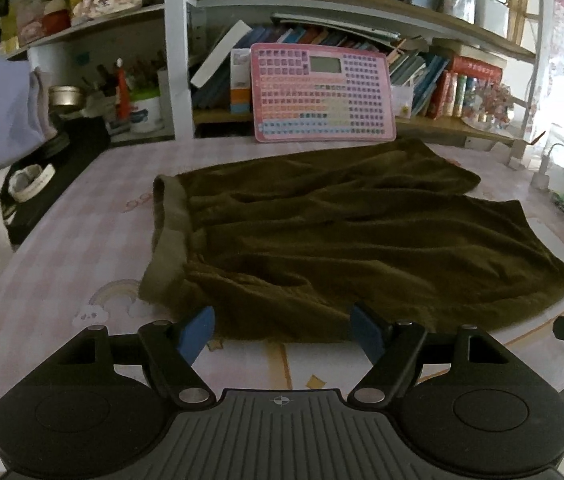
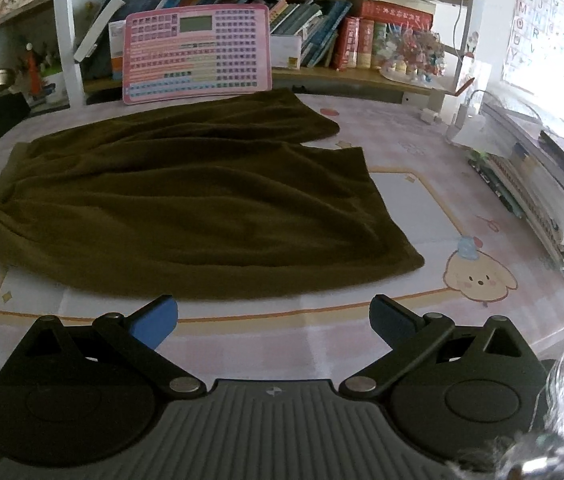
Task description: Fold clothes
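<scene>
A dark olive pair of shorts [image 1: 342,236] lies spread flat on the pink patterned table [image 1: 81,216], waistband [image 1: 171,232] to the left and two legs to the right. My left gripper [image 1: 282,326] stands open just over the near hem, nothing between its blue pads. In the right wrist view the same shorts [image 2: 185,200] fill the middle of the table [image 2: 462,184]. My right gripper [image 2: 273,318] is open too, hanging a little short of the near hem, its pads bare.
A pink keyboard toy [image 1: 324,92] leans against the bookshelf behind the shorts. A stack of books [image 2: 554,196] lies along the table's right edge. A black bag and white cloth [image 1: 37,184] sit at the left. A cartoon bear print [image 2: 478,276] marks the table near the right leg.
</scene>
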{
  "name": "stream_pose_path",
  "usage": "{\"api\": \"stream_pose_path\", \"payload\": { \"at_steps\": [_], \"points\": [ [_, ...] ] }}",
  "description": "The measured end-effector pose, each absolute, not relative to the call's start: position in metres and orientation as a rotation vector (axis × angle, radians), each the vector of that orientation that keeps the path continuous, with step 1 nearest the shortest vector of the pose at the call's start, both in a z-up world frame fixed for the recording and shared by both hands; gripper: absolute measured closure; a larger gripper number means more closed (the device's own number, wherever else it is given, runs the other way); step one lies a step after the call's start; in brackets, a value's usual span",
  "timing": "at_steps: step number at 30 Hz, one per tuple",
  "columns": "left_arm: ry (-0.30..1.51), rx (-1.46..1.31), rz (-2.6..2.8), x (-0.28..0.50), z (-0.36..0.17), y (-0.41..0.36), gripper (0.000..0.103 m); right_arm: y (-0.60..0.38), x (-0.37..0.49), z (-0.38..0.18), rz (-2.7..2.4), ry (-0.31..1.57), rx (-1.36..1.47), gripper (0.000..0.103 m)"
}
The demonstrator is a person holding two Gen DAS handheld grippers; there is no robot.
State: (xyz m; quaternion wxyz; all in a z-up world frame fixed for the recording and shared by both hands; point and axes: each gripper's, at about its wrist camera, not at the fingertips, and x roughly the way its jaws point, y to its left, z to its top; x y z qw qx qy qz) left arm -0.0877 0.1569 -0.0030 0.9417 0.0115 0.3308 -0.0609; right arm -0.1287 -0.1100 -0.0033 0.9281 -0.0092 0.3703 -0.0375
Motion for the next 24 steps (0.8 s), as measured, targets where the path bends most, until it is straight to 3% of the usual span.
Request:
{"api": "stream_pose_path", "payload": {
  "at_steps": [24],
  "points": [
    [0.68,-0.026,-0.167,-0.064,-0.01,0.194,0.026,-0.071,-0.095,0.003,-0.087,0.777,-0.045,0.0]
  ]
}}
